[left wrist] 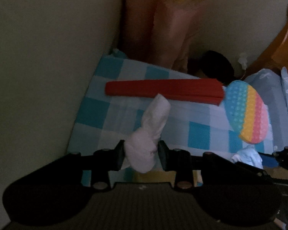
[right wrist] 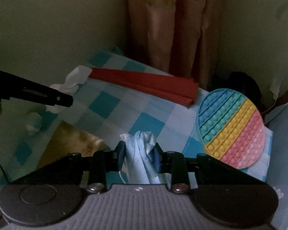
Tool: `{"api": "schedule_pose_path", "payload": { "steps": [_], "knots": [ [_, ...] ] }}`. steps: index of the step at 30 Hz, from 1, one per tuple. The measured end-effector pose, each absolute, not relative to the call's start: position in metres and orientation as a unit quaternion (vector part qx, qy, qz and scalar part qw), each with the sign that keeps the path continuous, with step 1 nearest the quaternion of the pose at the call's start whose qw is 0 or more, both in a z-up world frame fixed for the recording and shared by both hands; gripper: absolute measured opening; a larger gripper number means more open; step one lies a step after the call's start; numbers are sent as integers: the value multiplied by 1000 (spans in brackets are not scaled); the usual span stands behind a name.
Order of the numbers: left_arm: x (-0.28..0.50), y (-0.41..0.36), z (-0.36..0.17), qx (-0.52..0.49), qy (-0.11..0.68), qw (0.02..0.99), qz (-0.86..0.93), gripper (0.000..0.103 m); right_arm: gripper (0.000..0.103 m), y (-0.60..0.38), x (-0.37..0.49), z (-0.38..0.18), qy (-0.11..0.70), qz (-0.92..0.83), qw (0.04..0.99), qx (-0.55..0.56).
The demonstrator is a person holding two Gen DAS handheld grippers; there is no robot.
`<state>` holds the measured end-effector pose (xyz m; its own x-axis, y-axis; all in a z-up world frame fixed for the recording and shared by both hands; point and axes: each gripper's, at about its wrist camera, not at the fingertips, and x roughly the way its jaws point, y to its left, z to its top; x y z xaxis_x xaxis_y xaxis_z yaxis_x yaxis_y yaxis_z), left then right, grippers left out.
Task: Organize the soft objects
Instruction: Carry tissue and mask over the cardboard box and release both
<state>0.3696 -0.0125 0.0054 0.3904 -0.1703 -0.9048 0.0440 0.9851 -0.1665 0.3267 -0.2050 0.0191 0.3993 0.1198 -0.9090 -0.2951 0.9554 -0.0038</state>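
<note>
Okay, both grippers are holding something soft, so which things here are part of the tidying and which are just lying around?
Part of the job:
- white cloth, pinched in the left gripper
- light blue cloth, pinched in the right gripper

Just lying about:
- red folded item
- rainbow bubble toy
- checked sheet

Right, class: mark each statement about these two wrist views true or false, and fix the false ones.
1. The left tool holds a white cloth. True.
2. The right tool is empty. False: it grips a light blue cloth.
3. The red item lies on the checked sheet. True.
4. The pop toy is square. False: it is round.
5. The pop toy is plain blue. False: it has blue, green, yellow and pink stripes.
</note>
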Motion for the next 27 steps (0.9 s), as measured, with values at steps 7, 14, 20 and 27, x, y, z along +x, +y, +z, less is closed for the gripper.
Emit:
{"api": "schedule_pose_path", "payload": {
  "steps": [7, 14, 20, 27],
  "knots": [
    [326, -21, 40, -43, 527, 845, -84, 35, 35, -217, 268, 62, 506, 122, 851, -69],
    [269, -44, 56, -17, 516, 847, -125, 35, 35, -249, 206, 87, 504, 99, 857, -48],
    [227, -70, 64, 1, 510, 842, -175, 35, 35, -282, 163, 86, 504, 70, 859, -50],
    [190, -111, 72, 27, 497, 835, -234, 35, 35, -325, 130, 57, 520, 39, 852, -40]
  ]
}}
